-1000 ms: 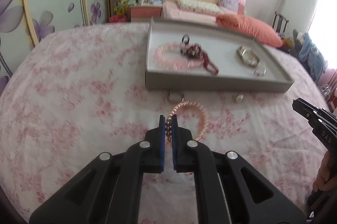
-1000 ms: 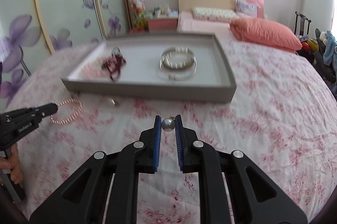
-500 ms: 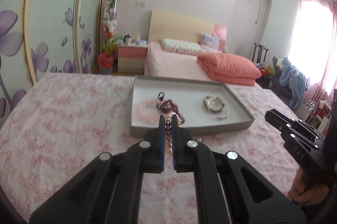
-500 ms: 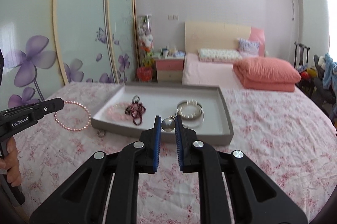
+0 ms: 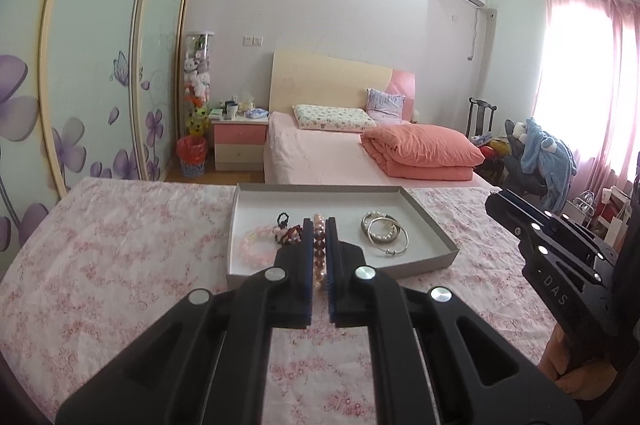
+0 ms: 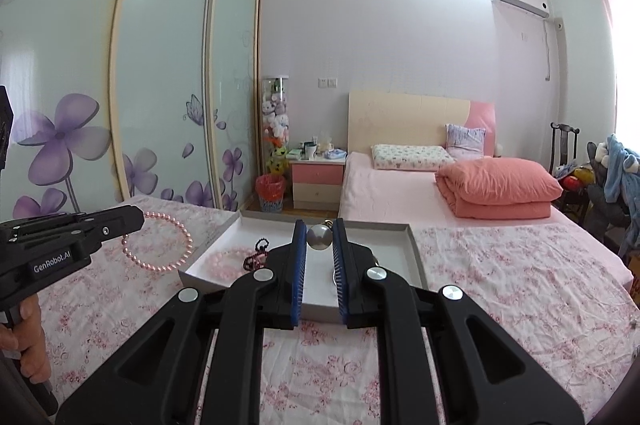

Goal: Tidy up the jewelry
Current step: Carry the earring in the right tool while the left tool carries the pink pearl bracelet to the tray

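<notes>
My left gripper (image 5: 319, 229) is shut on a pink pearl bracelet (image 5: 319, 249), held in the air just in front of the grey tray (image 5: 434, 225). In the right wrist view the bracelet (image 6: 160, 245) hangs from the left gripper (image 6: 138, 221), left of the tray (image 6: 414, 257). My right gripper (image 6: 319, 231) is shut on a silver bead pendant (image 6: 319, 237), raised in front of the tray. In the tray lie a pale pink bead bracelet (image 5: 256, 245), a dark red bead string (image 5: 289, 235) and silver bangles (image 5: 384, 233).
The tray rests on a table with a pink floral cloth (image 5: 120, 257). Behind it stand a bed (image 5: 340, 153) with an orange quilt, a pink nightstand (image 5: 240, 141) and sliding wardrobe doors (image 5: 100, 65) at the left. The right gripper (image 5: 552, 257) shows at the left view's right edge.
Both grippers have risen from the cloth and tilted up. The pearl bracelet has left the table in my left gripper. The pendant stays in the right gripper, closer to the tray.
</notes>
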Available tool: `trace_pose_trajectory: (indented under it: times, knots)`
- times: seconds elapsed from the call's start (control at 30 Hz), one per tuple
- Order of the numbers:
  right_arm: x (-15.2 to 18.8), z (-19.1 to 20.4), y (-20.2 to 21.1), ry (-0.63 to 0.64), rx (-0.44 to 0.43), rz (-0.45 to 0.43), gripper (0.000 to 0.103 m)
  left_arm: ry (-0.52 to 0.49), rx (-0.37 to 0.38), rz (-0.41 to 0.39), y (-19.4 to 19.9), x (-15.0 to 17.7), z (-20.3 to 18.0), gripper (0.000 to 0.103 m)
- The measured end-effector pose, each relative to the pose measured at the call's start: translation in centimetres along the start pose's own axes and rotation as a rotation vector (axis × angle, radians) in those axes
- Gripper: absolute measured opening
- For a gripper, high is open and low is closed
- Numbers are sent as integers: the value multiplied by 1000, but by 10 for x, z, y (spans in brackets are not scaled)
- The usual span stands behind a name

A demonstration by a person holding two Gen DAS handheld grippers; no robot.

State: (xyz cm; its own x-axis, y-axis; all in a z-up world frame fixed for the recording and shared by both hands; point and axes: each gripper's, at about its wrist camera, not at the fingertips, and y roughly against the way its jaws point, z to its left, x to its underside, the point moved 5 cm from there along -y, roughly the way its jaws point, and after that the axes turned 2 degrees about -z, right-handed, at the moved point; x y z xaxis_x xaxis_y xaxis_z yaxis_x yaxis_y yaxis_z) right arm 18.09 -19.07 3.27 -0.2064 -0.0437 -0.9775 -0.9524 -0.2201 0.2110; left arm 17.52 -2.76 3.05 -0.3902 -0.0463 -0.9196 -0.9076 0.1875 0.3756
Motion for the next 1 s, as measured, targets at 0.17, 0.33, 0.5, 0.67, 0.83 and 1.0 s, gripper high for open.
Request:
trace_pose_trajectory:
  times: [0.17, 0.33, 0.5, 0.67, 0.83, 1.0]
  knots:
    - [-2, -2, -4, -8, 2, -2, 14, -7, -1, -3, -3, -3, -3, 6]
    - [-2, -2, -5, -5, 0, -1, 14, -7, -2, 1, -8, -4, -4, 6]
    - [-6, -2, -18, 6, 2, 1, 14, -16, -3, 6, -20, -7, -3, 6]
    - [-13, -10, -43, 2, 11, 12, 14, -19, 1, 13, -44, -19, -1, 6]
    - [-11, -25, -82, -48, 7, 68, 14, -8, -1, 29, -80, -29, 6, 6]
    - [6, -34, -123, -98, 1, 164, 14, 22, -9, 84, -121, -27, 17, 6]
